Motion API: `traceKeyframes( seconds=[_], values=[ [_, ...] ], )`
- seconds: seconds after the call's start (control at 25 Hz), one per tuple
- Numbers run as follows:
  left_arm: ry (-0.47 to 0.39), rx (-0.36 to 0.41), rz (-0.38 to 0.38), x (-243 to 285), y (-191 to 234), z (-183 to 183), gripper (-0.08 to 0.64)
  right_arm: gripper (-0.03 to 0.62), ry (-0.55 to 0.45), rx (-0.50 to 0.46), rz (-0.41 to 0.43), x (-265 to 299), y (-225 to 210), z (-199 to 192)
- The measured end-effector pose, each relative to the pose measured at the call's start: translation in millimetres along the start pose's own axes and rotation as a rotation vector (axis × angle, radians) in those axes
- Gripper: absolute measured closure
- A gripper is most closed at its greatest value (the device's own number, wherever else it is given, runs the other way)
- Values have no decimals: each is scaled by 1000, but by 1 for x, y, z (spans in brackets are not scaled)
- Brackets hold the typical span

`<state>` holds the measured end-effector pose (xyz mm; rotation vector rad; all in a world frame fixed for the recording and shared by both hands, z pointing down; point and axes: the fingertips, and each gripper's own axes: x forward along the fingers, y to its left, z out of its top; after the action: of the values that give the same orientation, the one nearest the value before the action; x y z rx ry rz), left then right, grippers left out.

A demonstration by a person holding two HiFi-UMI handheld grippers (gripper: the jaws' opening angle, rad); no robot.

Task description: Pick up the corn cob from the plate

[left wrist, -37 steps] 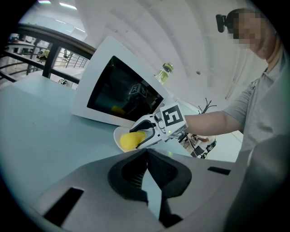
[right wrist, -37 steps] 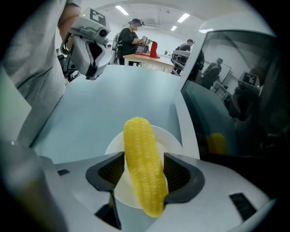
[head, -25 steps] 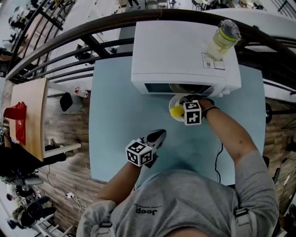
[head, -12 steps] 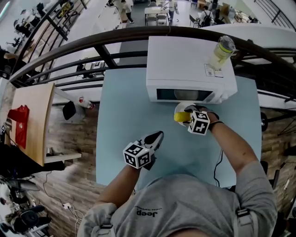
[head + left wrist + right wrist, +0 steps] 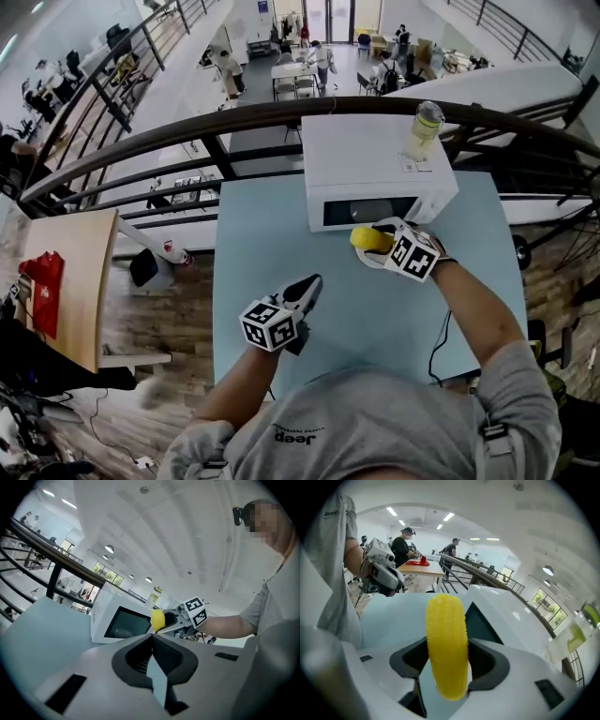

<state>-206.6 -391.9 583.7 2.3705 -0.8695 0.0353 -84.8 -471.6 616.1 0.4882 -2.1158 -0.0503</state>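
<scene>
Two tools, your right tool (image 5: 447,656) clamped on the corn cob (image 5: 445,620) mid-length, cob upright between its jaws, near the microwave (image 5: 375,173), your left tool (image 5: 152,639) closed on nothing

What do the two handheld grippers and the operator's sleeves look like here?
Both the left gripper and right gripper have pale grey bodies, black-padded jaws and a cube of black-and-white square markers. The person wears a grey short-sleeved T-shirt.

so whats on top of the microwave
A bottle of yellowish liquid stands near the microwave's right edge, beside a small label. The patch under the bottle is covered.
</scene>
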Motion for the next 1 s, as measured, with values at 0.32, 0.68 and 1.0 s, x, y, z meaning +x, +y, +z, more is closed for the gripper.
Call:
traceKeyframes(
  seconds=[0.32, 0.68, 1.0],
  values=[
    [-67, 60, 22, -17, -44, 31, 541, 331, -222, 124, -100, -98, -9, 41],
    [-201, 153, 117, -13, -161, 44, 541, 331, -494, 215, -123, -259, 8, 18],
    [-277, 172, 177, -10, -281, 16, 541, 331, -697, 253, -70, -389, 44, -29]
  ],
)
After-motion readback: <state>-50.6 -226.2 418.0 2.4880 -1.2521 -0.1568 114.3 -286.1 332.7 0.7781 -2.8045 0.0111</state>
